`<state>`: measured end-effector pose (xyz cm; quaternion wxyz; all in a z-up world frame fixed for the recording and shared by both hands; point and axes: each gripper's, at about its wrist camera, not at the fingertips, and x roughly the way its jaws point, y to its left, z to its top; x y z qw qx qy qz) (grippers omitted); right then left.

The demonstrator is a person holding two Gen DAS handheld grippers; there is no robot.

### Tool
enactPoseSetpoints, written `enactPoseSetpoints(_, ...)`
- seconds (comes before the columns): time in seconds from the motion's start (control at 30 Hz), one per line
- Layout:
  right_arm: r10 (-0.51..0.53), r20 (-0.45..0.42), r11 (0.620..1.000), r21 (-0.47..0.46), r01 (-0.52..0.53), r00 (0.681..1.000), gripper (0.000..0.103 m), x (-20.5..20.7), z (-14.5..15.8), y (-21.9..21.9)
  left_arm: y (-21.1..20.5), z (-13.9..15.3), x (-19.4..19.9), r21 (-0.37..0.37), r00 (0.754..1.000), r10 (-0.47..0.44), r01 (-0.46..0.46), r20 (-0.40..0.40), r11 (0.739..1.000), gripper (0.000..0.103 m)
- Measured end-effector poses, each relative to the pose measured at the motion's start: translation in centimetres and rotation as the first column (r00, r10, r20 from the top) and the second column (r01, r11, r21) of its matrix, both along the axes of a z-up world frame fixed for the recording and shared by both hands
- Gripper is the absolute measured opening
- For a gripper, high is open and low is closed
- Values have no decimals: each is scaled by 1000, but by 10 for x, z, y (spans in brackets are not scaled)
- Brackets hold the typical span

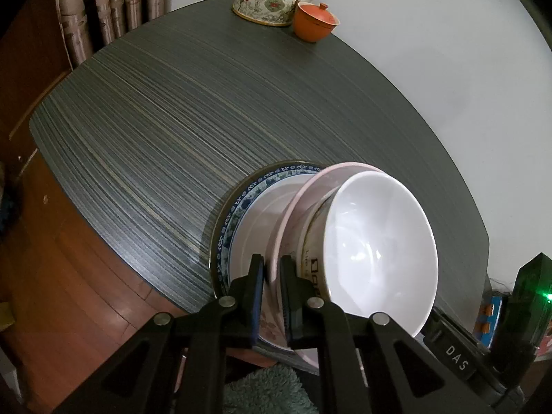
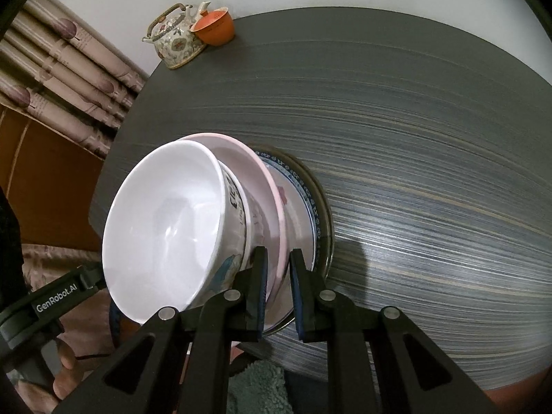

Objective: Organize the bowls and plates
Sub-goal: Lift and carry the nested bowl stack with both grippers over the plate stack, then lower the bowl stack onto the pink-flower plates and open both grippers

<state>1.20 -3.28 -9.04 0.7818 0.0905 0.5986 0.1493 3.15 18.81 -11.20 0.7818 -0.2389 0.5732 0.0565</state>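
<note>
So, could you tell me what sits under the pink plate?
Under the pink plate lies a blue-patterned plate on a metal-rimmed one; their centres are covered.

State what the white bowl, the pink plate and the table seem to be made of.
White bowl: glossy glazed ceramic or melamine, judging by soft highlights; cannot tell which.
Pink plate: smooth and semi-glossy, likewise ceramic or melamine.
Table: matte dark laminate, probably, with printed streaky grain.

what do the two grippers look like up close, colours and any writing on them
Both grippers, the left gripper and the right gripper, are matte black plastic linkages with silver round pivot pins and dark blue finger pads. White lettering reads "DAS" on one body and "GenRobot.AI" on the other; a green light glows.
</note>
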Motion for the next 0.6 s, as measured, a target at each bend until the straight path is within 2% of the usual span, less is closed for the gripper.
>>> enactPoseSetpoints(0.27, 3, 11, 1000, 0, -3, 1000, 19, -3, 1, 1, 0, 0, -1, 9, 1000, 2, -2, 4, 1000, 12)
enactPoseSetpoints(0.6, -24, 21, 999, 27, 23, 999, 47, -14, 9, -15, 3, 15, -15, 22, 999, 20, -21, 34, 1000, 16)
